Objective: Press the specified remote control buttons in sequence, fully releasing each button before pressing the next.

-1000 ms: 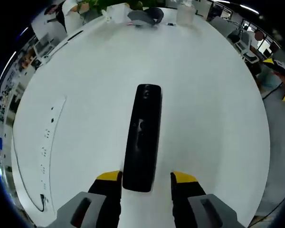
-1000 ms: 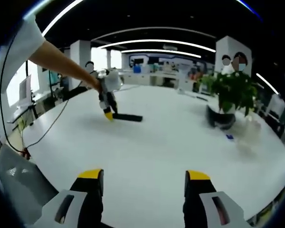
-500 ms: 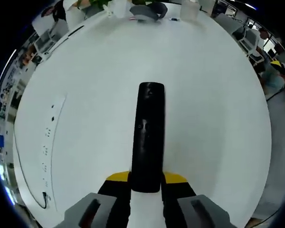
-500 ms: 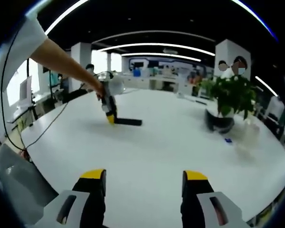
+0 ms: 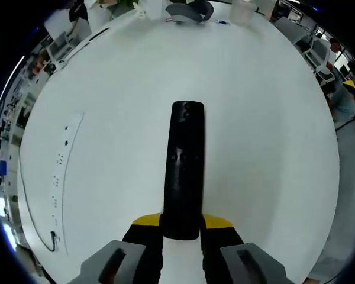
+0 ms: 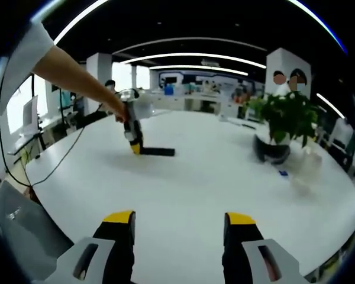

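Observation:
A long black remote control lies flat on the white table, pointing away from me in the left gripper view. My left gripper is shut on the remote's near end, its yellow-tipped jaws pressed against both sides. The right gripper view shows the same remote far across the table, with the left gripper standing over its end and a person's arm reaching to it. My right gripper hovers open above the near part of the table, nothing between its jaws.
A potted plant in a dark pot stands on the table at the right, with a small blue item near it. A grey chair sits by the table's near left edge. A cable runs along the table's left side.
One second ago my left gripper was open around the remote's near end; it has since shut on it. My right gripper stays open and has barely moved.

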A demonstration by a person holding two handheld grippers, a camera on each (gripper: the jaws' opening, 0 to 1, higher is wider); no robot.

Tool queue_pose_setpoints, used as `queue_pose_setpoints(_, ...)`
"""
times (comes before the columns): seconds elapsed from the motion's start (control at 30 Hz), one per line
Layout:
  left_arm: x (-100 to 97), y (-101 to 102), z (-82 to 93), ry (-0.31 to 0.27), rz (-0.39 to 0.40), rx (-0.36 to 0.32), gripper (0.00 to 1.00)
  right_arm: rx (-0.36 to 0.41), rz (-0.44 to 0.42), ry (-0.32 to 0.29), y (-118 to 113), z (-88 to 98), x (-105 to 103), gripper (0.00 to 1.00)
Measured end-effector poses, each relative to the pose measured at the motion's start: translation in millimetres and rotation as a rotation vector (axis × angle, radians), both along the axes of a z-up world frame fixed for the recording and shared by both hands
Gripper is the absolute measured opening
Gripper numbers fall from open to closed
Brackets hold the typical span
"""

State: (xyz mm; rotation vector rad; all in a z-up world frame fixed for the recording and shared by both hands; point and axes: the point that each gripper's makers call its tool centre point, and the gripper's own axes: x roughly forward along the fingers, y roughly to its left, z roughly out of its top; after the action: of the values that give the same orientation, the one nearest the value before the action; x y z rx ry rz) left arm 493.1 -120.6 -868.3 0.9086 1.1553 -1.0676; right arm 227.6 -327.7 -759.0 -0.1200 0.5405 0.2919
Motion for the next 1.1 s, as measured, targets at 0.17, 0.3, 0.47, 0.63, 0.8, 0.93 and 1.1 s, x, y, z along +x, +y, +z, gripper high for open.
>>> queue_pose_setpoints(0.17, -7.3, -1.7, -0.5, 0.004, 0.022, 0.010, 0.22, 0.003, -0.009, -0.014, -1.5, 2.8, 0.8, 0.54)
queue_pose_setpoints(0.3, -13.9, -2.0, 0.0, 0.002, 0.036, 0.006, 0.22, 0.006, -0.008, -0.017, -1.1, 3.2, 0.4, 0.55)
queue_pose_setpoints(0.47, -22.7, -3.6, 0.0, 0.002, 0.042, -0.003, 0.22, 0.012, -0.005, -0.015, -0.3, 3.4, 0.3, 0.54)
queue_pose_setpoints(0.63, -30.7, -5.4, -0.5, 0.004, 0.031, 0.006, 0.22, 0.022, -0.003, 0.001, 0.6, 1.4, -0.3, 0.50)
queue_pose_setpoints(0.8, -37.4, -5.7, -0.5, 0.007, 0.032, 0.011, 0.22, 0.029, 0.005, 0.009, 2.7, 0.9, -1.3, 0.45)
queue_pose_setpoints(0.93, -46.2, -6.3, -1.3, 0.015, 0.014, 0.039, 0.22, 0.009, 0.019, 0.031, 4.0, -2.4, -4.2, 0.34)
queue_pose_setpoints(1.1, -51.0, -5.3, -1.4, 0.012, 0.028, 0.044, 0.22, -0.009, 0.028, 0.066, 4.6, -7.9, -7.7, 0.17)
